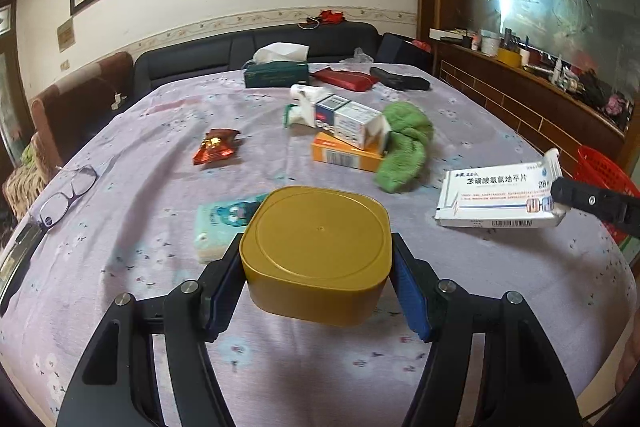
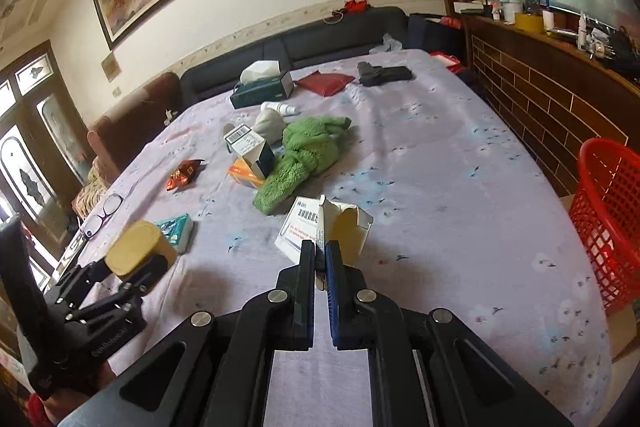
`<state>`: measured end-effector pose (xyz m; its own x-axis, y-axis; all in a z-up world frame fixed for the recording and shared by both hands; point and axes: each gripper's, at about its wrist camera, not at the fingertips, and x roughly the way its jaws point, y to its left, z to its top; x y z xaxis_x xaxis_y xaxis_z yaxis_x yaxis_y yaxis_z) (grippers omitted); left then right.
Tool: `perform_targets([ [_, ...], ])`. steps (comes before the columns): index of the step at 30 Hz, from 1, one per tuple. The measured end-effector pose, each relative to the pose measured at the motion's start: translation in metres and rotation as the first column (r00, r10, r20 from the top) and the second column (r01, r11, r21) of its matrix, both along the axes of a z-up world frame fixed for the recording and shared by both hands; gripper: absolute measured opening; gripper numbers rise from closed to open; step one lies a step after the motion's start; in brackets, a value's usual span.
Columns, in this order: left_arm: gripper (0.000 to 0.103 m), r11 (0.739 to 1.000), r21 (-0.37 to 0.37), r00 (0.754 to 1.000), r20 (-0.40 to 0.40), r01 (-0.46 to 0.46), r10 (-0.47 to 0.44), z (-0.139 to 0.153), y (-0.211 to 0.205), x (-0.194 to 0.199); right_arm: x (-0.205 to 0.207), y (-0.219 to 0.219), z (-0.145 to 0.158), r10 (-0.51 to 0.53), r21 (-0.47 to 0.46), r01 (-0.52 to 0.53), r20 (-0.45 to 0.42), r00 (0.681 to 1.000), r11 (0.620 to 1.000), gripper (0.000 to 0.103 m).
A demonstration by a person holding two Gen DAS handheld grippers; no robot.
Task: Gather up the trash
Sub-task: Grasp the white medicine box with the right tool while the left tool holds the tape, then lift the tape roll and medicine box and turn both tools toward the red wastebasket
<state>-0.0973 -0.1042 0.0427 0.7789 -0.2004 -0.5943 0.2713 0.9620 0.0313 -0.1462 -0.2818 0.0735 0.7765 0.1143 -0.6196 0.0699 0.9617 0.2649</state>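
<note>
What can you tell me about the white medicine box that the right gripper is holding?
The white medicine box is a flat cardboard carton with dark Chinese print, a blue stripe and a barcode on its long edge. The right gripper is shut on one end, where the flap stands torn open, showing the pale, seemingly empty inside. It sits near the table's right side, the gripped end raised; whether the far end touches the floral cloth is unclear. Nothing else touches it.

Basket point(image 2: 612, 223) cut off at right edge; orange box point(image 1: 346, 157) half buried under white carton point(image 1: 352, 121) – small print on pill box point(image 1: 500, 203) unreadable.
</note>
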Motion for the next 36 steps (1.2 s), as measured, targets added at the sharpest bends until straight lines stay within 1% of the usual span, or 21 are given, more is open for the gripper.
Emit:
perform_targets([
  [8, 0.067, 0.999, 0.040, 1.000, 0.017, 0.003, -0.003, 0.000, -0.013, -0.004, -0.011, -0.007, 0.003, 0.001, 0.019, -0.002, 0.029, 1.000, 1.000, 0.006],
  [15, 0.067, 0.999, 0.048, 1.000, 0.026, 0.000, -0.001, 0.001, -0.015, -0.006, -0.016, -0.005, 0.008, 0.007, 0.018, -0.008, 0.046, 0.999, 1.000, 0.006],
  [36, 0.067, 0.998, 0.065, 0.998, 0.062, -0.021, 0.017, 0.004, -0.010, -0.013, -0.019, 0.009, 0.011, 0.029, -0.004, -0.029, 0.046, 0.998, 1.000, 0.006],
])
